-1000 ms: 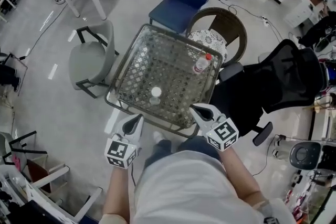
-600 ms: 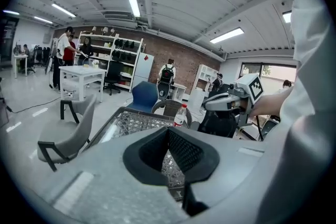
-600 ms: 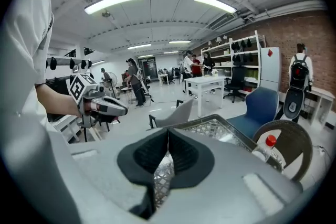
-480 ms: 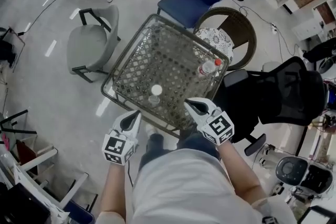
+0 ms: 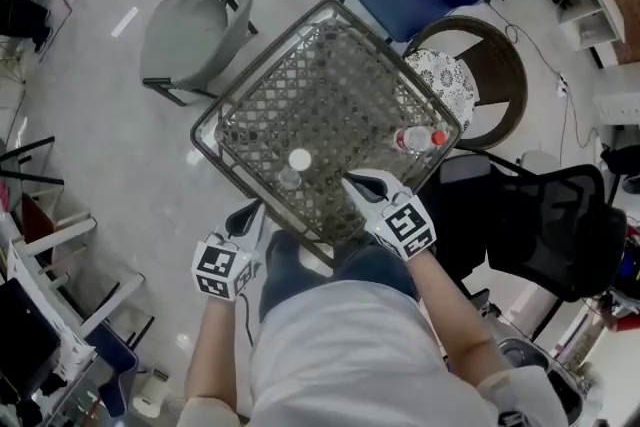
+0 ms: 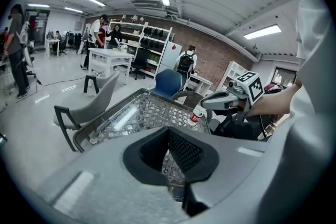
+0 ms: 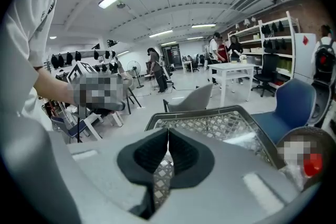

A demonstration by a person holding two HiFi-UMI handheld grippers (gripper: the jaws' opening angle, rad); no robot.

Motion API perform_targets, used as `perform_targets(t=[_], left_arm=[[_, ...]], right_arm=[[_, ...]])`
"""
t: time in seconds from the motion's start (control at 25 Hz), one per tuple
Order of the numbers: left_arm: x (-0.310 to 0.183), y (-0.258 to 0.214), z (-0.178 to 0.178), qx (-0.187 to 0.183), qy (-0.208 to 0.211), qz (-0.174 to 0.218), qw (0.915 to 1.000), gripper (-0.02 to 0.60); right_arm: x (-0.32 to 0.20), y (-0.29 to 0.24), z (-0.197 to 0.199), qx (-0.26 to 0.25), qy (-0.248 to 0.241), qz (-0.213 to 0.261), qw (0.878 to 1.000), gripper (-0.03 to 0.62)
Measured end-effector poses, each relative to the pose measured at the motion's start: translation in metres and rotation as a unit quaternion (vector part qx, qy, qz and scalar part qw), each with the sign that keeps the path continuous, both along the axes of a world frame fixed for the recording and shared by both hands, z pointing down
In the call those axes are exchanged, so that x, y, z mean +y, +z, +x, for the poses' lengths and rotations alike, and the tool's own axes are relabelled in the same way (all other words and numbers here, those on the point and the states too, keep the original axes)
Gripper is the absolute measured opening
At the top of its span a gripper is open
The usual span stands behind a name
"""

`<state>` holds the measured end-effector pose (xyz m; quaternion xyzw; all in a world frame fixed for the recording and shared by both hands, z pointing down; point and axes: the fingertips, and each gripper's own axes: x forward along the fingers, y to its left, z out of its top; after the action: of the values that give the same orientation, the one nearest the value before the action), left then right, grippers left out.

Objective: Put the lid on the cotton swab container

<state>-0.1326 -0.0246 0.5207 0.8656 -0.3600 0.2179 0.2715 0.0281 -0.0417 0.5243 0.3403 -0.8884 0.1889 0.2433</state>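
Both of your grippers — left gripper (image 5: 245, 215) and right gripper (image 5: 352, 181) — have jaws pressed together on nothing, and the cotton swab container (image 5: 291, 179) sits just ahead between them, so reaching in unopened would likely topple it or skid its white lid (image 5: 299, 159) across the glass table (image 5: 252, 75).

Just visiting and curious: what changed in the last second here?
The right gripper has moved forward over the table, toward the white lid. Nothing was taken or let go. The left gripper stays by the table's near edge; both stay shut and empty; the white lid and bottle lie unmoved.
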Motion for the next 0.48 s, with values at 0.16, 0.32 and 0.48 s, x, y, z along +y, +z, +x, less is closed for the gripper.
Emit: perform_targets(t=[0.16, 0.32, 0.48], left_arm=[[-0.001, 0.018, 0.004, -0.013, -0.040, -0.022, 0.9989, 0.008], [0.004, 0.031, 0.004, -0.030, -0.074, -0.041, 0.9960, 0.008], [0.007, 0.045, 0.003, -0.044, -0.095, -0.064, 0.9924, 0.009]], right_arm=[[-0.014, 0.028, -0.002, 0.002, -0.037, -0.011, 0.999, 0.029], [-0.018, 0.060, -0.007, 0.005, -0.073, -0.026, 0.997, 0.046], [-0.019, 0.088, -0.018, 0.012, -0.111, -0.042, 0.993, 0.061]])
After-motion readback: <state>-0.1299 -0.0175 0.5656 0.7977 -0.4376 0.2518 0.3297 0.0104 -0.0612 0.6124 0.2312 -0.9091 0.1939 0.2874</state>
